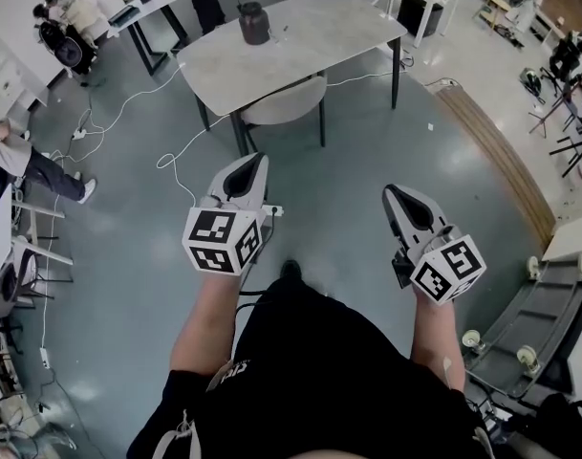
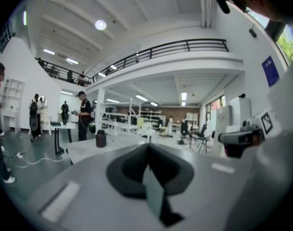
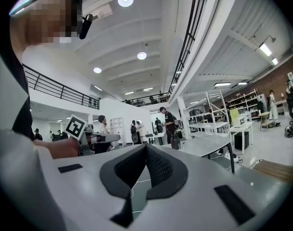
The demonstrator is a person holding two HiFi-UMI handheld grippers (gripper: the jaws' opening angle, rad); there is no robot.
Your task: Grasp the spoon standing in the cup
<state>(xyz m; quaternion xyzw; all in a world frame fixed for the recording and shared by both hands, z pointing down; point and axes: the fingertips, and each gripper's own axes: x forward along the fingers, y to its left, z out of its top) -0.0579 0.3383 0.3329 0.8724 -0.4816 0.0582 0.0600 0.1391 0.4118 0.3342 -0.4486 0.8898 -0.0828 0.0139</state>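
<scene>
Over the floor [image 1: 338, 175], left tongs [image 1: 259, 159] and right tongs [image 1: 389, 190] are both pressed together, pinching nothing.

A pale grey rectangular table with black legs [image 1: 310, 46] stands on the glossy grey-green floor [image 1: 128, 285]; a dark cylindrical cup [image 1: 254, 24] stands upright near its far edge, and white cables [image 1: 164, 163] trail across the floor

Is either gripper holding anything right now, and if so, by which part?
Nothing is held. The left gripper and right gripper both have jaws together with nothing between; the cup stands far off on the table.
</scene>
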